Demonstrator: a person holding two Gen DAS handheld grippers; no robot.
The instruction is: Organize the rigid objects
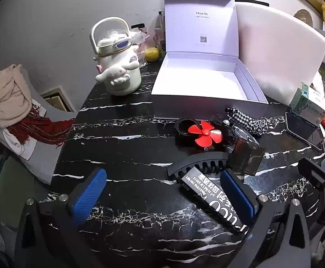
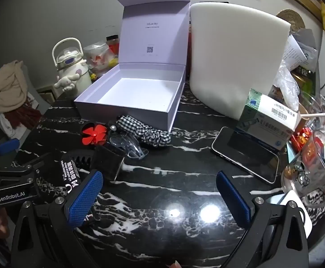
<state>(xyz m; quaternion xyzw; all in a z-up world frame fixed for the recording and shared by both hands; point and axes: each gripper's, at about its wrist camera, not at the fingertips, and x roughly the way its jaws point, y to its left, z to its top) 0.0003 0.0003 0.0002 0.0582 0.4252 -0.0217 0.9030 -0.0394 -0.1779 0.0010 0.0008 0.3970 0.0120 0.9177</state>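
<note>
Left wrist view: the left gripper (image 1: 162, 192) hangs over the black marbled bench (image 1: 122, 147) with its jaws spread wide and empty, and the right gripper (image 2: 160, 192) is equally wide and holds nothing. Nearest lies a black lettered case (image 1: 209, 197), stiff and probably light, best pinched across its narrow width. Behind it sit a black comb (image 1: 198, 163) and a smoked translucent box (image 1: 245, 157), which looks slick-sided. Farther on, the red fan (image 1: 204, 134) has thin blades that seem fragile, so its dark base is the safer hold. The clear glasses (image 2: 128, 145) likely scratch easily. Farthest, the open white box (image 1: 202, 78) stands empty, the likely destination.
</note>
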